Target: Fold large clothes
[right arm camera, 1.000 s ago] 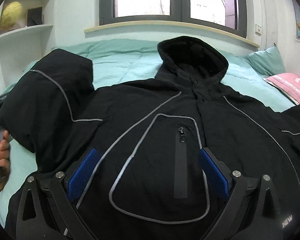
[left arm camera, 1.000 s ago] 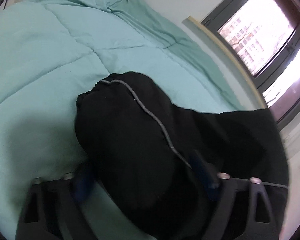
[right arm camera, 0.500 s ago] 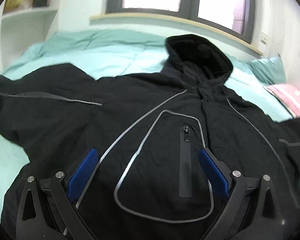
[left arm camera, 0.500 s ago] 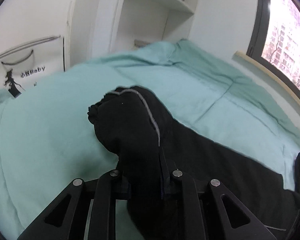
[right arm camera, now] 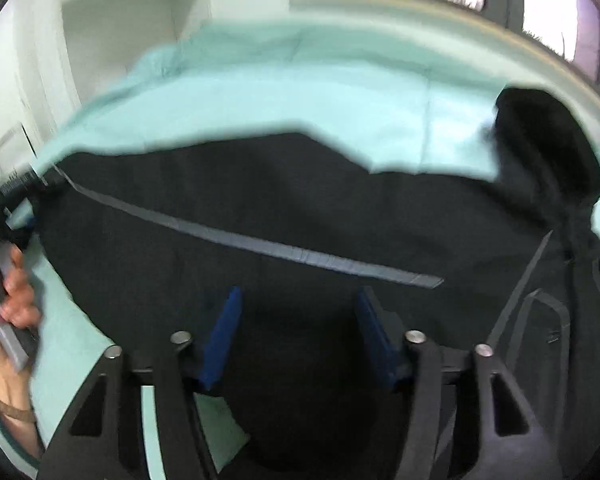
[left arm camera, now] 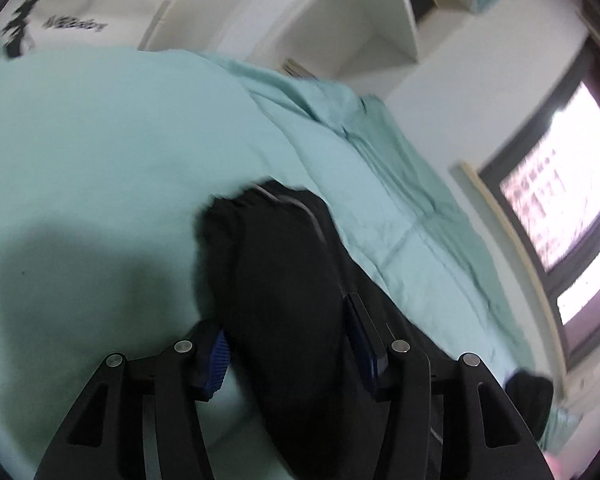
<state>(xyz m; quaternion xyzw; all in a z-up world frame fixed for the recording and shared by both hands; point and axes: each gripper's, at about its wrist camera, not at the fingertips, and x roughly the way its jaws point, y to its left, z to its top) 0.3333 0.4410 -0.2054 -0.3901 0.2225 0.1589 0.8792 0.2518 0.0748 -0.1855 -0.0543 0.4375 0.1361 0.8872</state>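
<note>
A black hooded jacket (right arm camera: 300,200) with grey reflective stripes lies spread on a teal bed cover (right arm camera: 300,92), its hood (right arm camera: 548,148) at the right. Its sleeve (left arm camera: 276,260) stretches away from my left gripper (left arm camera: 288,332), cuff (left arm camera: 236,208) at the far end. The left jaws are opening, and the sleeve still lies between the blue pads. My right gripper (right arm camera: 300,300) points down at the jacket below the sleeve stripe (right arm camera: 260,244). Its jaws are closing with black fabric between them; the pads stand apart.
A person's hand (right arm camera: 16,300) holds the other gripper's handle at the left edge of the right wrist view. White shelves (left arm camera: 380,20) stand past the bed's far side and a window (left arm camera: 560,208) runs along the right. Bare teal cover (left arm camera: 100,140) lies left of the sleeve.
The left gripper shut on the folded sleeve, drew it out straight, and its jaws have now parted. The right gripper swung left from the chest pocket toward the sleeve and its jaws narrowed.
</note>
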